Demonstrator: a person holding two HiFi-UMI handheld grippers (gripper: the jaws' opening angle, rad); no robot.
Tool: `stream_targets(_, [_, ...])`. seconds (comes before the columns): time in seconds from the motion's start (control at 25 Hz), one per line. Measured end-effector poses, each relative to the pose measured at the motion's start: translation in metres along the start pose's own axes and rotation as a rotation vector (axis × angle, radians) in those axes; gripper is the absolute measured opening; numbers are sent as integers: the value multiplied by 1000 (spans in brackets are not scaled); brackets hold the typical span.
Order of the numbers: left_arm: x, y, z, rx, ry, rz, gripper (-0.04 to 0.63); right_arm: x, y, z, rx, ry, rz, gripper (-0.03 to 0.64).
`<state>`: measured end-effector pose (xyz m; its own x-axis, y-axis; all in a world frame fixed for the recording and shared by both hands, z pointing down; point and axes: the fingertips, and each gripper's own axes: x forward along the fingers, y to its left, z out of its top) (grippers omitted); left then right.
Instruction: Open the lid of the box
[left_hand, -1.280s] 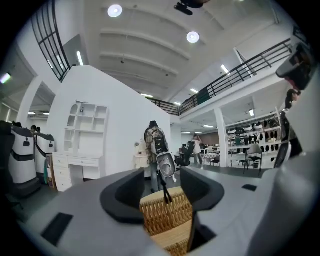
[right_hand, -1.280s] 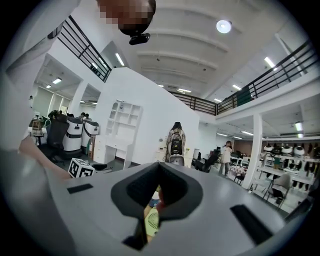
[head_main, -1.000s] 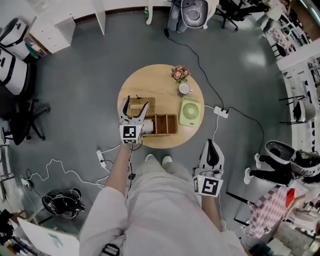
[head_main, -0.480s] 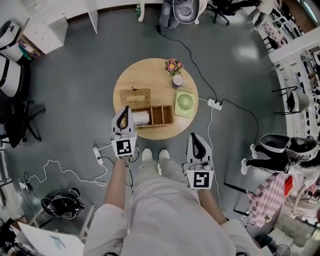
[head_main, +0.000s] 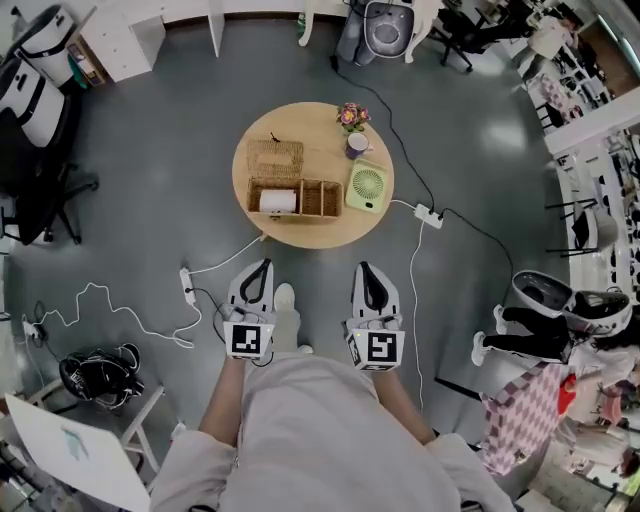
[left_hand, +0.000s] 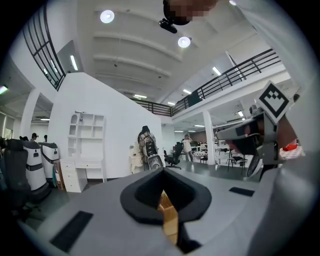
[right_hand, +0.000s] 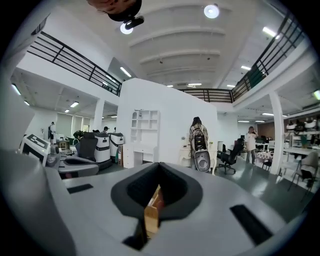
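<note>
Head view count: 1 round table (head_main: 315, 131). On it: 1 woven box (head_main: 322, 198) at 7 o'clock, 1 lid (head_main: 274, 160) at 10, 1 flower pot (head_main: 351, 116) at 1, 1 mug (head_main: 357, 146) at 2, 1 green fan (head_main: 368, 186) at 3. 1 white roll (head_main: 277, 200) in the box. Floor: 2 power strips (head_main: 187, 285) (head_main: 429, 215), at 8 and 4 o'clock off the table. Grippers: 2 — left gripper (head_main: 264, 265), right gripper (head_main: 362, 268).

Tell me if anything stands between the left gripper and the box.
Nothing visible does. Between the left gripper and the box at the table's near edge lie only bare floor and a thin white cable on the ground.
</note>
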<state>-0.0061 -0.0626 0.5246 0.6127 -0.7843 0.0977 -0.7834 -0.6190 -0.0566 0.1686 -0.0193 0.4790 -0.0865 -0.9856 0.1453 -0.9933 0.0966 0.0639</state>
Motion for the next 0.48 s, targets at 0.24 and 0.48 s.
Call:
stream_targets(0.24, [-101, -70, 16, -3, 34, 47, -3, -103, 10, -4, 53, -73, -6, -6])
stream_targets(0.48, [-150, -99, 52, -10, 9, 45, -3, -179, 9, 17, 41, -128, -41, -5])
